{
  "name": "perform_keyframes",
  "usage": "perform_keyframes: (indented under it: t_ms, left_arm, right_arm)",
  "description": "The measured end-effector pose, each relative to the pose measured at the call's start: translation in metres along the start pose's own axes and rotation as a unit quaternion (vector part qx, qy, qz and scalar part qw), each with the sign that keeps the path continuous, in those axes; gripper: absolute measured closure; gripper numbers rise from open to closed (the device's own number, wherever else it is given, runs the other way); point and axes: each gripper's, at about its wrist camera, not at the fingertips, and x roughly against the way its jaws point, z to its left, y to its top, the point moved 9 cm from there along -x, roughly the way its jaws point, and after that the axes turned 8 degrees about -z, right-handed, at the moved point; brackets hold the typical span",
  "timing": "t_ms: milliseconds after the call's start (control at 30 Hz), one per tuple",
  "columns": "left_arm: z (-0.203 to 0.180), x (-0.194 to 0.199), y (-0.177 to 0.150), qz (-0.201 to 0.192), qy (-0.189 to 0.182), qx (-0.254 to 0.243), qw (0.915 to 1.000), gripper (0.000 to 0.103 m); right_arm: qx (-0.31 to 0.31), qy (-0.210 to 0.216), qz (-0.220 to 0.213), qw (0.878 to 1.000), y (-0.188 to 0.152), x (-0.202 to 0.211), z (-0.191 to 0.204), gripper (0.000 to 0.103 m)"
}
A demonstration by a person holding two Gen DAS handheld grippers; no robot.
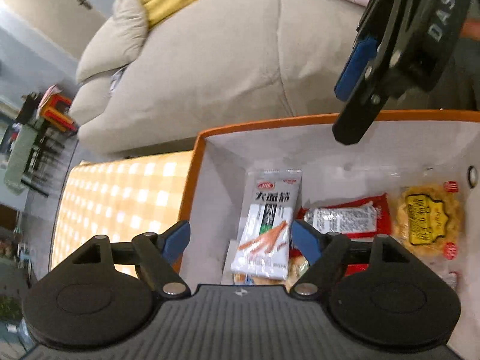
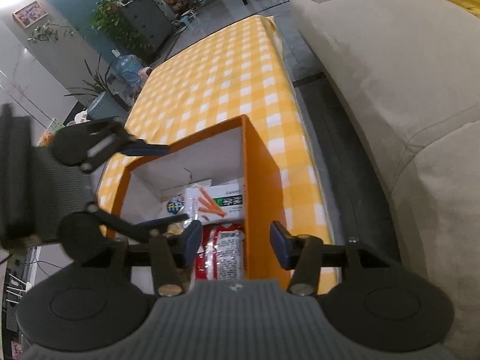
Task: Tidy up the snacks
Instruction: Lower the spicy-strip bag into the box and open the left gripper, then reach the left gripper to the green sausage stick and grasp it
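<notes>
Left wrist view shows "DAS" on the right gripper (image 1: 357, 102); its finger gap is unclear here. The left gripper (image 1: 241, 240) is released around the white snack pack (image 1: 268, 225) in the orange box (image 1: 192, 180), its print blurred. Right wrist view shows the right gripper (image 2: 235, 244) released over the box wall, with the red pack (image 2: 220, 252) partly hidden

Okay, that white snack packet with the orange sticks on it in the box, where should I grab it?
Probably grip the white packet across its narrow width near the lower end, coming straight down from above with the left gripper, whose open fingers already flank it. It lies flat atop other snacks in the orange box, so side approaches look walled off.
</notes>
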Motion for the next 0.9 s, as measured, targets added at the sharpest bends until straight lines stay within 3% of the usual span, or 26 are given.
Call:
perform_keyframes:
  t_ms: [67, 167, 233, 400, 467, 567, 667, 767, 833, 900]
  left_arm:
    - [0.003, 0.008, -0.001, 0.001, 0.010, 0.009, 0.9999, 0.012]
    - [0.008, 0.024, -0.004, -0.001, 0.019, 0.044, 0.9988, 0.012]
    - [0.012, 0.040, -0.005, -0.008, 0.026, 0.079, 0.9965, 0.012]
    - [0.016, 0.076, -0.012, -0.001, 0.070, 0.144, 0.9871, 0.012]
    - [0.017, 0.094, -0.018, -0.016, 0.070, 0.184, 0.9804, 0.012]
    - [0.024, 0.121, -0.025, -0.033, 0.063, 0.262, 0.9625, 0.012]
    - [0.038, 0.147, -0.039, -0.041, 0.089, 0.320, 0.9422, 0.012]
    - [0.051, 0.167, -0.055, -0.024, 0.135, 0.365, 0.9208, 0.012]
    - [0.055, 0.176, -0.071, -0.003, 0.161, 0.403, 0.9012, 0.012]
    - [0.053, 0.179, -0.084, 0.012, 0.171, 0.427, 0.8877, 0.012]
  right_arm:
    - [0.007, -0.004, 0.007, 1.000, -0.002, 0.000, 0.003, 0.022]
    - [0.001, -0.010, 0.031, 0.999, -0.006, -0.002, 0.006, 0.005]
    - [-0.030, -0.001, 0.066, 0.997, -0.012, -0.006, 0.007, 0.005]
    - [-0.026, -0.018, 0.076, 0.997, -0.018, -0.005, 0.015, 0.003]
    - [-0.029, -0.022, 0.073, 0.997, -0.019, -0.003, 0.018, 0.003]
    - [-0.024, -0.037, 0.064, 0.997, -0.017, 0.004, 0.023, 0.003]
    - [-0.003, -0.054, 0.045, 0.998, -0.013, 0.013, 0.030, 0.003]
    - [0.009, -0.063, 0.038, 0.997, -0.013, 0.021, 0.038, 0.003]
    - [0.016, -0.048, 0.036, 0.998, -0.015, 0.026, 0.048, 0.003]
    - [0.024, -0.029, 0.033, 0.999, -0.017, 0.031, 0.058, 0.003]
